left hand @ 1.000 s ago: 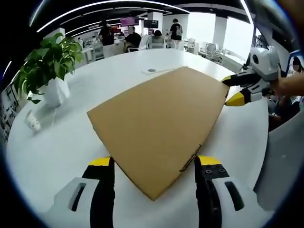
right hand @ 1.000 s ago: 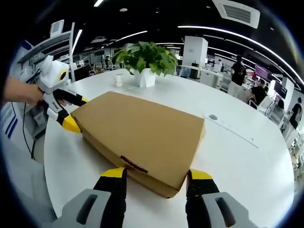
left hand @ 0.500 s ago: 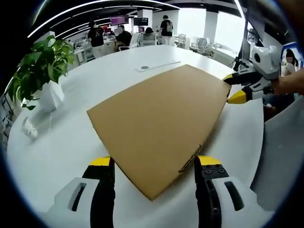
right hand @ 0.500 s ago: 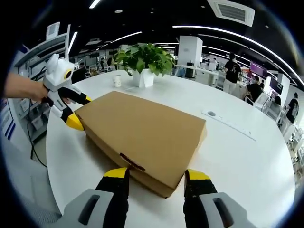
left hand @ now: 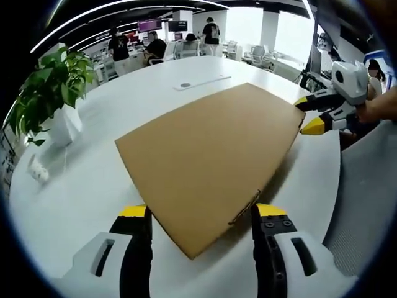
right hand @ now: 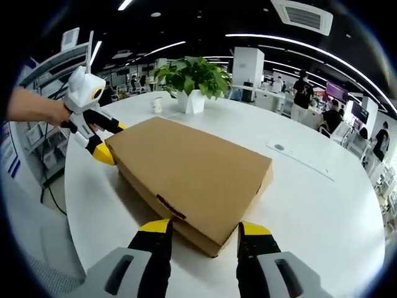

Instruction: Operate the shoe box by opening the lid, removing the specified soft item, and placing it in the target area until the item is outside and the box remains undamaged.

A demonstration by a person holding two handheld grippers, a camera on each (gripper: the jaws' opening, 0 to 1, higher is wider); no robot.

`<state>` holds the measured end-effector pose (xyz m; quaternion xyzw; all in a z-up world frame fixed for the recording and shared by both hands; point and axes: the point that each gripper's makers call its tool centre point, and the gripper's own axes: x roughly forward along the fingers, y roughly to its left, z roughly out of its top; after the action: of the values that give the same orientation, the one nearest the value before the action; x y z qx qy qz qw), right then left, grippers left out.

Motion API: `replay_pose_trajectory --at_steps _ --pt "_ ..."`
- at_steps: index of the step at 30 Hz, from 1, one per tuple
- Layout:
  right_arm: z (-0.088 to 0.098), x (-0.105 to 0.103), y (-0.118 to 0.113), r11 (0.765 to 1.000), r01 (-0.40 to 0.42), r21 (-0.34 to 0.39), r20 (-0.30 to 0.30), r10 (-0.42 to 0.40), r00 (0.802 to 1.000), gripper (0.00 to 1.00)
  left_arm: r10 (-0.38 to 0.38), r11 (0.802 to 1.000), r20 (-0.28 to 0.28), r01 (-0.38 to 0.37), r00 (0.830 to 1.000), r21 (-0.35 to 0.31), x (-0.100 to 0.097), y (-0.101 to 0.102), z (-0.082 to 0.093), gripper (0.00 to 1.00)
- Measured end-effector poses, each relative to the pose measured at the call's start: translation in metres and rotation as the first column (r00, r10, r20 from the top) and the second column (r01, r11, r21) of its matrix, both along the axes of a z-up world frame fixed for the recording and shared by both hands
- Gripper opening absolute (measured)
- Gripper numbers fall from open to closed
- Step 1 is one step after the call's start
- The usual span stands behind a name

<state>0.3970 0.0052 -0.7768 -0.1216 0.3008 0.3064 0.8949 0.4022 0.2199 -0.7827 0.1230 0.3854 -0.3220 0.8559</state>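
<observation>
The shoe box [left hand: 211, 158] is lying closed on the white table [left hand: 93, 180], looking light, its thin lid (a crease risk) best lifted by the edge. Left gripper [left hand: 197, 218] and right gripper [right hand: 201, 228] are straddling opposite corners, jaws wide and gripping nothing.

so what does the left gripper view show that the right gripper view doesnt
Left gripper view alone: a small white object lying on the table near the plant, and grey floor beyond the table's right edge.

Right gripper view alone: a white cup beside the plant pot, a ceiling air vent, and the box's front side wall with a dark tab at its lid edge.

Both share: the closed cardboard box on the white round table, the potted plant, and both grippers, left gripper and right gripper, each open at a box corner.
</observation>
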Motion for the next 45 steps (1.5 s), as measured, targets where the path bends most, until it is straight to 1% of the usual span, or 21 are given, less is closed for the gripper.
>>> replay_pose_trajectory --at_steps 7,11,14,18,24,32,37,38,40,45 --pt "0.000 -0.006 0.001 1.000 -0.010 0.003 -0.003 0.010 1.000 0.37 0.015 1.000 -0.010 -0.015 1.000 0.005 -0.010 0.003 0.000 0.65" --pt "0.000 -0.012 0.002 1.000 -0.018 0.002 0.001 0.018 1.000 0.37 0.018 1.000 -0.012 -0.017 1.000 0.007 -0.015 0.003 0.000 0.64" --pt "0.000 -0.016 0.002 1.000 -0.011 0.016 -0.004 0.011 1.000 0.37 0.017 1.000 -0.014 -0.017 1.000 0.009 -0.019 0.004 0.000 0.64" --pt "0.000 -0.024 0.002 1.000 -0.014 0.020 0.006 0.014 1.000 0.36 0.017 1.000 -0.012 -0.017 1.000 0.008 -0.026 0.004 -0.001 0.64" --pt "0.001 -0.030 0.003 0.999 -0.019 0.025 -0.001 0.019 1.000 0.36 0.020 1.000 -0.014 -0.020 1.000 0.009 -0.034 0.005 -0.001 0.64" --pt "0.000 -0.040 0.005 0.999 -0.040 0.006 -0.005 0.040 0.999 0.35 0.020 1.000 -0.017 -0.020 1.000 0.011 -0.041 0.007 0.000 0.64" --pt "0.001 -0.045 0.005 0.999 -0.048 0.005 -0.022 0.048 0.999 0.35 0.020 1.000 -0.022 -0.020 1.000 0.014 -0.048 0.009 0.000 0.64" --pt "0.001 -0.046 0.005 0.999 -0.054 -0.002 -0.024 0.054 0.998 0.35 0.019 1.000 -0.023 -0.019 1.000 0.015 -0.049 0.009 0.000 0.64" --pt "0.000 -0.049 0.004 0.995 -0.089 -0.043 -0.014 0.089 0.996 0.34 0.021 1.000 -0.026 -0.020 0.999 0.017 -0.052 0.008 0.000 0.64" --pt "0.000 -0.054 0.003 0.994 -0.098 -0.040 -0.028 0.097 0.995 0.33 0.021 1.000 -0.025 -0.020 0.999 0.019 -0.058 0.009 0.000 0.65"
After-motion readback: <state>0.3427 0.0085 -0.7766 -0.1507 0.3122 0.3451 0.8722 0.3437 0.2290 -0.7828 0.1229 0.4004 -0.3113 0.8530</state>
